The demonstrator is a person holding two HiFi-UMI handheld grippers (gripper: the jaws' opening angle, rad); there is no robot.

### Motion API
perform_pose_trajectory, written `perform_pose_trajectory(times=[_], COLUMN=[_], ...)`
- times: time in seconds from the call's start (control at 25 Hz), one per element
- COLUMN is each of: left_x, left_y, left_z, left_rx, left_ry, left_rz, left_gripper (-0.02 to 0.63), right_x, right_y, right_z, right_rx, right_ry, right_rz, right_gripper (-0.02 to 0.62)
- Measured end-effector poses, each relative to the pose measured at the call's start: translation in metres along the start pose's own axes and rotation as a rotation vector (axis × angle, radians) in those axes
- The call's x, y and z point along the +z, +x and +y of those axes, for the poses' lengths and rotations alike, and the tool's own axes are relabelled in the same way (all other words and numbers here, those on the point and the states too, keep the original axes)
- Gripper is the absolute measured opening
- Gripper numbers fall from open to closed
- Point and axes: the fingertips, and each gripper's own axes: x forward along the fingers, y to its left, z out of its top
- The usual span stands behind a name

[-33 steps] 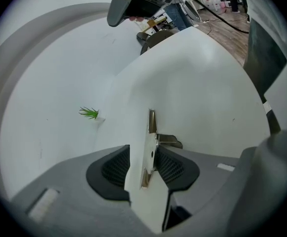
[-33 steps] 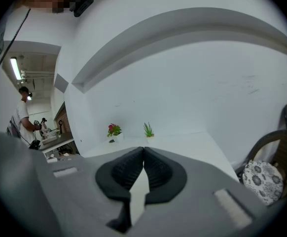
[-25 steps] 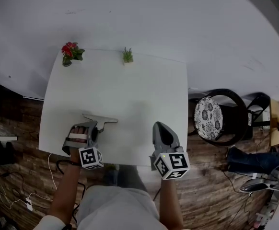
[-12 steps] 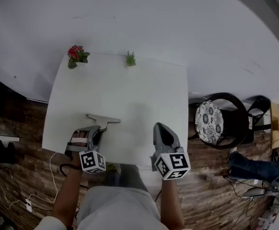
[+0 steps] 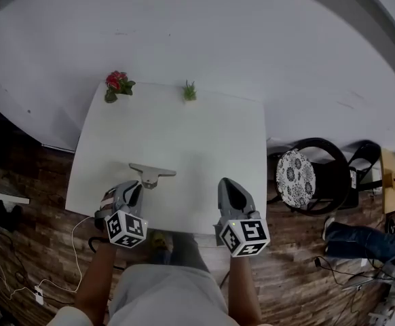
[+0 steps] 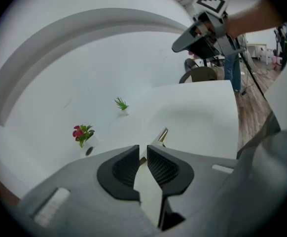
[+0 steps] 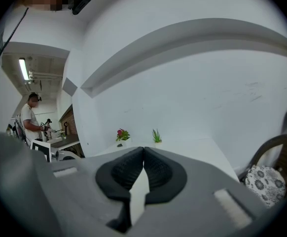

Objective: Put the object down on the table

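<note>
A grey, T-shaped tool [image 5: 152, 174] lay flat on the white table [image 5: 197, 128], close to the front edge and towards the left side. The left gripper [image 5: 134, 187] was held just short of it, tips aimed at the tool and not touching it. Its jaws had just been closing and stood a narrow slit apart, with nothing between the pads (the tool showed only beyond them, on the tabletop).

The right gripper [image 5: 227, 182] was over the table's front edge, well to the right of the tool. Its jaws were pressed together at the tips and held nothing.

At the table's far edge, against a white wall, stood a pot of red flowers [image 5: 118, 84] at the left corner and a small green plant [image 5: 189, 91] near the middle. A dark chair [image 5: 306, 175] with a patterned cushion stood on the wooden floor [image 5: 34, 182] to the table's right.
</note>
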Motion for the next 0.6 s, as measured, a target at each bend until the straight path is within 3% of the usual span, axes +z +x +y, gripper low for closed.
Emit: perform_pose_trajectory(times=[0.16,0.6], left_x=[0.008,0.032], left_y=[-0.014,-0.057], left_z=[0.014,0.049], left_rx=[0.016,0.039], left_ry=[-0.123,-0.318], left_rz=[-0.048,-0.183], left_gripper=[0.038,0.009], right_x=[0.003,0.013], right_y=[-0.007,-0.025], right_z=[0.006,0.026], right_rx=[-0.005,-0.035], right_ry=[-0.008,-0.026], right_rz=[-0.011,-0.045], right_gripper=[0.003,0.003])
